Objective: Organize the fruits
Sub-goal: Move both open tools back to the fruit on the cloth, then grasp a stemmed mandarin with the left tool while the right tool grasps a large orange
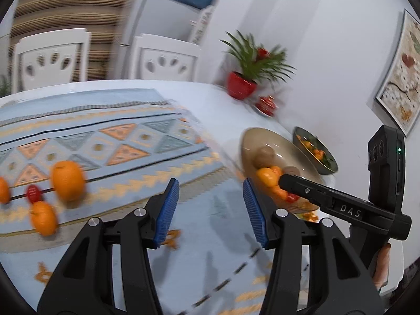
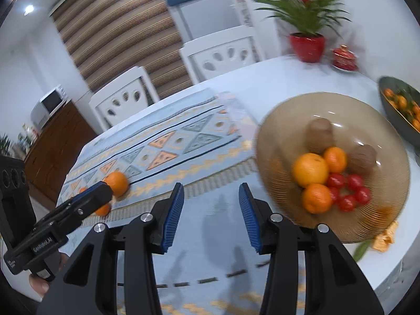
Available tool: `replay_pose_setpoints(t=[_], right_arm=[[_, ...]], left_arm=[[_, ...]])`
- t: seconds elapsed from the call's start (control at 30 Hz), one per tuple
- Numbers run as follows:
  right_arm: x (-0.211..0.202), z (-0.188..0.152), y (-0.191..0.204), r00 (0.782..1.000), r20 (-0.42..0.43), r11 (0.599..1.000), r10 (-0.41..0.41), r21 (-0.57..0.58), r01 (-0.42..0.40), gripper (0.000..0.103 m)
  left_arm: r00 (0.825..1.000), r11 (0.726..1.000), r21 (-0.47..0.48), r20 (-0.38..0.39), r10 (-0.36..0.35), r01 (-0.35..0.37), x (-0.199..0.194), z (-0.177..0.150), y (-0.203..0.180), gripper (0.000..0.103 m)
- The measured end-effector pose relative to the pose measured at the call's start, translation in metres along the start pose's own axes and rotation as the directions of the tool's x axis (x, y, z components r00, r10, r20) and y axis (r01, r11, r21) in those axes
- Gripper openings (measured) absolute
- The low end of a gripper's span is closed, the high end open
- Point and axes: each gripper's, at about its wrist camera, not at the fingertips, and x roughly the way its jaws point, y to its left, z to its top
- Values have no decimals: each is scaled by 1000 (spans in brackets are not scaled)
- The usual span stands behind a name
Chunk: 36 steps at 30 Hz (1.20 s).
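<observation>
On the white table (image 2: 275,84) lay a pale blue runner (image 2: 168,141) with orange and grey triangles, and both tongs hovered above it with nothing between their blue pads. The left gripper (image 1: 211,211) stood with its jaws spread wide; the right gripper (image 2: 210,216) was likewise parted and empty.

Loose fruit sat on the runner to the left: a large round orange (image 1: 68,179), a smaller mandarin (image 1: 44,218) just in front of it, and a small red tomato (image 1: 34,193) between them. Another orange fruit was cut off by the left edge of the left wrist view, and in the right wrist view the other tool's finger hid part of this group.

To the right stood the shallow ribbed tan glass bowl (image 2: 288,120), holding a big orange (image 2: 310,169), two mandarins, a cluster of red cherry tomatoes (image 2: 349,191) and two brown kiwis (image 2: 319,135). Motion blur softened everything, so the exact tomato count was unclear. Beyond it, a dark green bowl (image 2: 393,107) of small oranges was cropped by the frame. Peel scraps (image 2: 386,240) lay beside the tan bowl.
</observation>
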Motion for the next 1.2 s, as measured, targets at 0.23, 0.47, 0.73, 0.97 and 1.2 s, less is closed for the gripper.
replay_pose_setpoints(t=[0.23, 0.47, 0.73, 0.97, 1.2], right_arm=[[32, 2, 69, 999, -41, 989, 35, -142, -41, 45], [81, 3, 137, 992, -107, 958, 61, -274, -88, 46], [141, -1, 191, 982, -159, 926, 100, -347, -150, 53], [176, -6, 195, 979, -161, 923, 127, -341, -176, 69], [198, -20, 193, 971, -173, 924, 167, -315, -215, 69]], left_arm=[[972, 971, -78, 41, 230, -227, -50, -18, 72, 56], [929, 922, -119, -48, 366, -369, -62, -33, 132, 56], [925, 925, -87, -136, 356, -369, -27, -37, 149, 62], [938, 934, -116, -129, 322, -337, -5, -42, 160, 62], [946, 936, -148, -116, 303, -318, 2, -52, 167, 61]])
